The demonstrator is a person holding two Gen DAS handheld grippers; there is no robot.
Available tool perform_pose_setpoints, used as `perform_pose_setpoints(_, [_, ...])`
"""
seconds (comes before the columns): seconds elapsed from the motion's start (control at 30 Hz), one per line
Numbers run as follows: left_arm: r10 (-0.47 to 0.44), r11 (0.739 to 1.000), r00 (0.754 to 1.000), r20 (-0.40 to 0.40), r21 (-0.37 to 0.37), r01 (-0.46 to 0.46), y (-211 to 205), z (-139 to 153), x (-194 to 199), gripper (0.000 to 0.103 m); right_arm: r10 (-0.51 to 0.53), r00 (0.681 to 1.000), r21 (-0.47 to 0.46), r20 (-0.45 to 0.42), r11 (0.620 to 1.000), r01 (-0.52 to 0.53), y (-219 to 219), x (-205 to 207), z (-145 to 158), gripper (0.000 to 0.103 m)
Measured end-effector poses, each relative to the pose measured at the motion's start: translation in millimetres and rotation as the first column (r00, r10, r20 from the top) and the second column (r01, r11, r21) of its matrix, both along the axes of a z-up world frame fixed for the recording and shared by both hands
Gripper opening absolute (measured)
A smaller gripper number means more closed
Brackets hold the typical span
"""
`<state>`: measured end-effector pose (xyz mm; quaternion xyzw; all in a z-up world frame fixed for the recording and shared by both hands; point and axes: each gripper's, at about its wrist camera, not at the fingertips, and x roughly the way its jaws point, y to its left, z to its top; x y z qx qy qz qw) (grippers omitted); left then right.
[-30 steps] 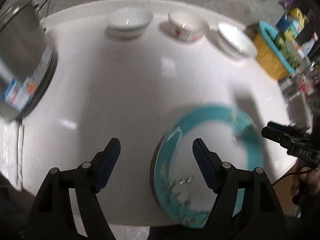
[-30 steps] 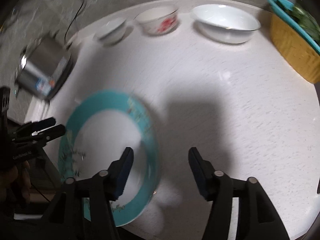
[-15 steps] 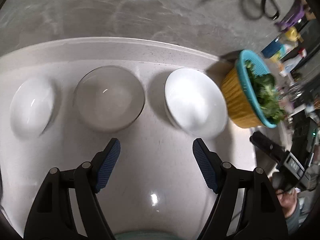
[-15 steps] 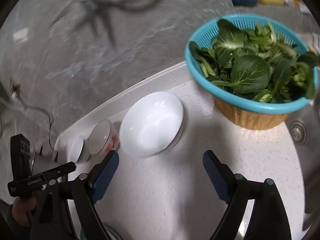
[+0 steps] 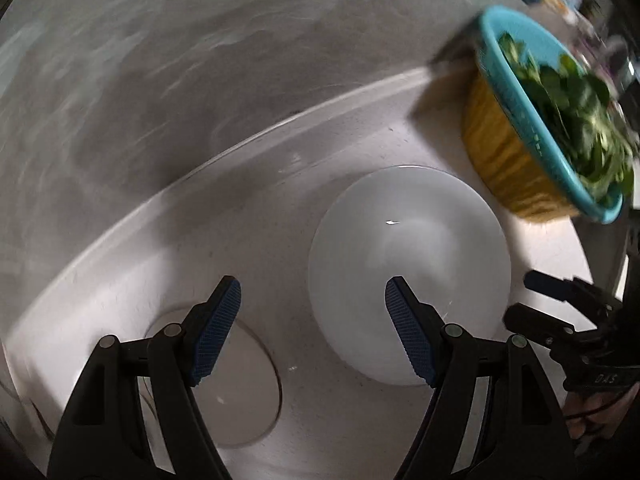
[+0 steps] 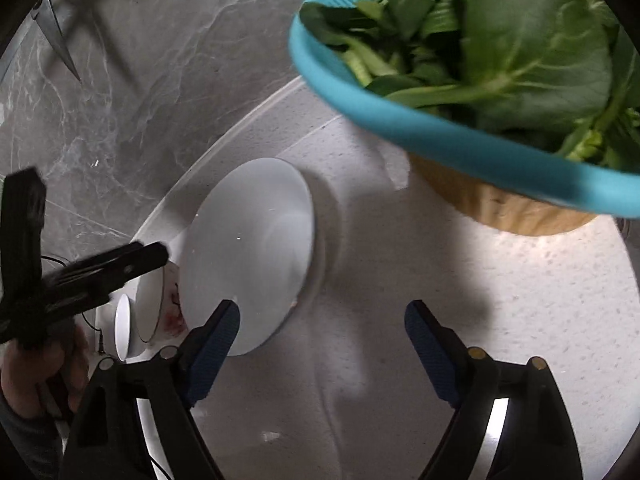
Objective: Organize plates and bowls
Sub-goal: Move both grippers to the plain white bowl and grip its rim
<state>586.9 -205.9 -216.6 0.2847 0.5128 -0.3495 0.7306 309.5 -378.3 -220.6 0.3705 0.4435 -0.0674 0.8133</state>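
The white bowl point(image 5: 408, 276) stood upright near the back edge of the table point(image 5: 360, 420), just beside the blue basket point(image 6: 440, 136) of green leaves point(image 6: 520, 40) on one side and the patterned bowl point(image 6: 160, 312) on the other; a smaller white bowl point(image 6: 123, 332) stood beyond that. The left gripper point(image 5: 312, 328) hung above the table with its jaws spread and nothing between them, one blue pad over the white bowl's rim. The right gripper point(image 6: 320, 348) was also released and empty, its jaws closing slightly over bare table beside the same bowl. The bowl appeared to be glazed ceramic: rigid, fairly heavy, smooth enough to slip, and liable to chip against its neighbours. The rim would probably be the best place to take hold, one finger inside and one outside the wall, on the side facing away from the basket. A grip across the full width looked too wide for either gripper.
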Motion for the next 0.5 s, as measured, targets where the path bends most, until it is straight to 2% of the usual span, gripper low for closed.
perform_pose_setpoints(0.07, [-0.043, 0.998, 0.999, -0.01, 0.037, 0.043, -11, -8, 5, 0.074, -0.006, 1.0, 0.026, -0.001, 1.0, 0.006, 2, 4, -6, 0.087])
perform_pose_setpoints(0.17, [-0.066, 0.996, 0.997, -0.027, 0.055, 0.068, -18, -18, 14, 0.074, -0.014, 1.0, 0.031, -0.004, 0.999, 0.014, 2, 12, -12, 0.087])
perform_pose_setpoints(0.3, [-0.044, 0.997, 0.996, -0.077, 0.058, 0.049, -21, -33, 33, 0.073, -0.04, 0.999, 0.023, -0.014, 0.999, 0.04, 5, 22, -18, 0.085])
perform_pose_setpoints(0.33, [-0.036, 0.997, 0.995, -0.089, 0.058, 0.041, -21, -36, 38, 0.073, -0.044, 0.999, 0.026, -0.021, 0.999, 0.045, 6, 24, -20, 0.08])
perform_pose_setpoints(0.4, [-0.025, 0.998, 0.993, -0.119, 0.058, 0.032, -18, -44, 46, 0.066, -0.049, 0.998, 0.03, -0.034, 0.998, 0.05, 8, 27, -24, 0.072])
perform_pose_setpoints(0.47, [-0.017, 0.997, 0.988, -0.152, 0.07, 0.028, -19, -53, 55, 0.048, -0.052, 0.998, 0.019, -0.041, 0.998, 0.053, 9, 31, -27, 0.07])
perform_pose_setpoints(0.5, [-0.015, 0.997, 0.986, -0.164, 0.07, 0.027, -19, -56, 58, 0.044, -0.057, 0.998, 0.012, -0.037, 0.998, 0.057, 10, 32, -27, 0.068])
